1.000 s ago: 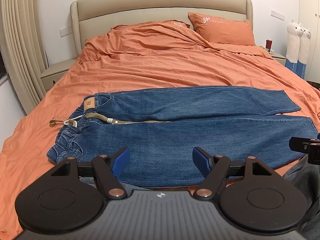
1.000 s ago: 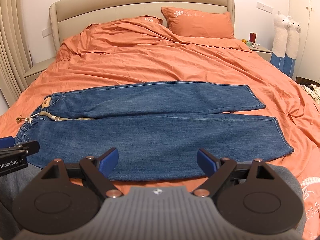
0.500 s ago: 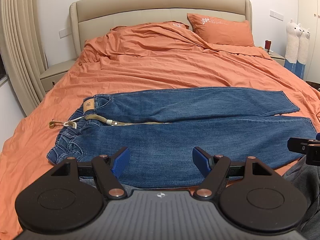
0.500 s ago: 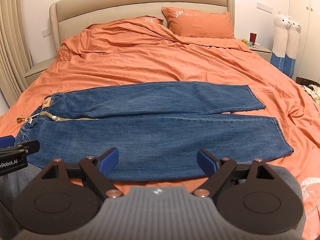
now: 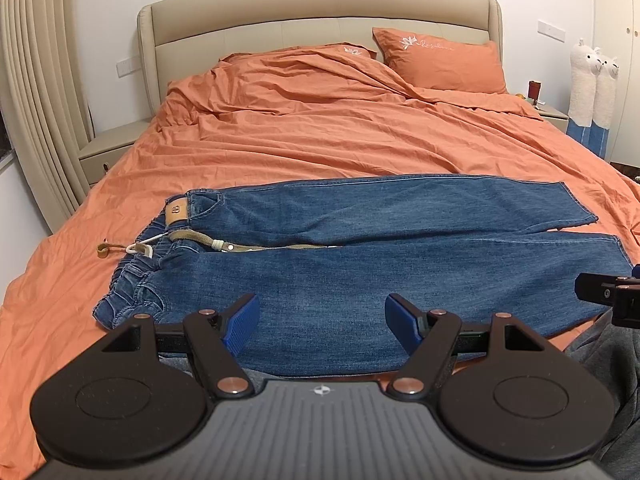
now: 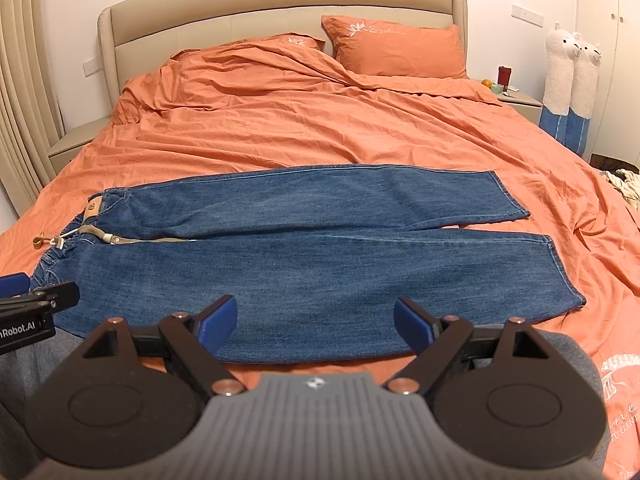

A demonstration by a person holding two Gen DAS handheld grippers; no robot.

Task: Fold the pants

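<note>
Both wrist cameras, seemingly side by side, face the headboard (image 5: 320, 12) across the bed (image 6: 280, 120).

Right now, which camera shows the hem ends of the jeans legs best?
The right wrist view. Both hems of the jeans lie fully in sight there, with orange sheet beyond them. In the left wrist view the far hem shows, but the near hem sits near the picture's edge, partly behind the other tool.

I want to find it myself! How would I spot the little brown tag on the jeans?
Look at the big bed with the orange sheet. Blue jeans lie flat across its near end, legs side by side. At the waist end, on the left in the picture, the tan leather patch sits on the far corner, above the beige drawstring; it's the only flat rectangle there.
</note>
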